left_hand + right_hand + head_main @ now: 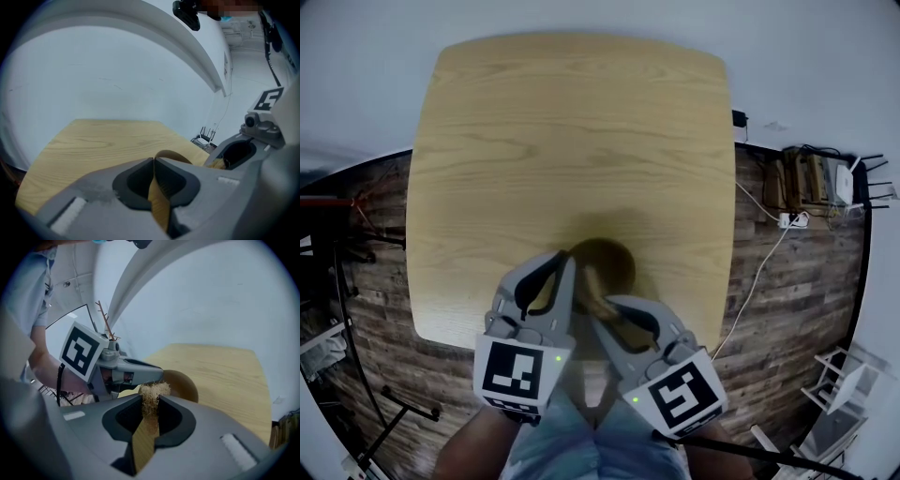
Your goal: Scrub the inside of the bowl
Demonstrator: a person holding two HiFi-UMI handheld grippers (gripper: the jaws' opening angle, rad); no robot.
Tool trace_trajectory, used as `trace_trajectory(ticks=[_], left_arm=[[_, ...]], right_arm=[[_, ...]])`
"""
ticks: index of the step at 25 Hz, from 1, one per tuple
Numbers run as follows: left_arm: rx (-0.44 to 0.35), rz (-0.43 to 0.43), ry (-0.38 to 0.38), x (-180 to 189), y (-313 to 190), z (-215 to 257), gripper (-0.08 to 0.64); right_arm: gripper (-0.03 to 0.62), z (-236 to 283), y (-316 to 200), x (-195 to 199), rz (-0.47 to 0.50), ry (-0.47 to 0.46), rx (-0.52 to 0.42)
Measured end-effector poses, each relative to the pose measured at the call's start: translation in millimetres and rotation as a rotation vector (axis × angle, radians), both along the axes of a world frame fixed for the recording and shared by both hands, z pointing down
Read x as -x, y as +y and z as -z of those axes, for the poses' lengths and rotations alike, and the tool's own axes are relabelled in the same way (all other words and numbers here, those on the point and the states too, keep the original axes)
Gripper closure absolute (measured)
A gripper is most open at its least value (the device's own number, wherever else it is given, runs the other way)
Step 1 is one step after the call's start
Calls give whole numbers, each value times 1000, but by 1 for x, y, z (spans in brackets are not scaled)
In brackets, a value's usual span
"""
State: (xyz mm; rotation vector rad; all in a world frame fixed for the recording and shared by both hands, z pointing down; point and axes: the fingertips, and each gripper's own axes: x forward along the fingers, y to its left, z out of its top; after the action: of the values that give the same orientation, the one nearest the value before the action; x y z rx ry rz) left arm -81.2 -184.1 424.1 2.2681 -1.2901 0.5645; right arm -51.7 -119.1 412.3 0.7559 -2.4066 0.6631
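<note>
Bowl [614,261] rim pinched in left gripper [153,164] fingers, right gripper [149,404] fingers clamped on fibrous scrubber [152,392], wooden table [562,141]

The brown wooden bowl [614,264] lies near the surface's [562,141] front edge, near rim clamped — the wooden-handled scrubber [146,427], tan fibre tuft foremost, just beside it.

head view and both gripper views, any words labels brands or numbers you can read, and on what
No readable text anywhere.
left gripper's marker cube, right gripper's marker cube: black-and-white square patterns, not letters.
bowl, brush, table: no print visible.
power strip: too small to read.
</note>
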Motion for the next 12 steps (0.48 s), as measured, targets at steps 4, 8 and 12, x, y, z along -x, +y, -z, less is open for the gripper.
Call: trace_trajectory(ticks=[4, 8, 12], left_arm=[[-2, -16, -17, -4, 4, 2, 526], [-9, -24, -25, -9, 4, 5, 526], [-16, -33, -29, -9, 3, 6, 526]], right_arm=[[526, 8, -11, -13, -20, 65, -85], [526, 6, -23, -21, -11, 141, -188], [526, -4, -29, -28, -8, 199, -231]])
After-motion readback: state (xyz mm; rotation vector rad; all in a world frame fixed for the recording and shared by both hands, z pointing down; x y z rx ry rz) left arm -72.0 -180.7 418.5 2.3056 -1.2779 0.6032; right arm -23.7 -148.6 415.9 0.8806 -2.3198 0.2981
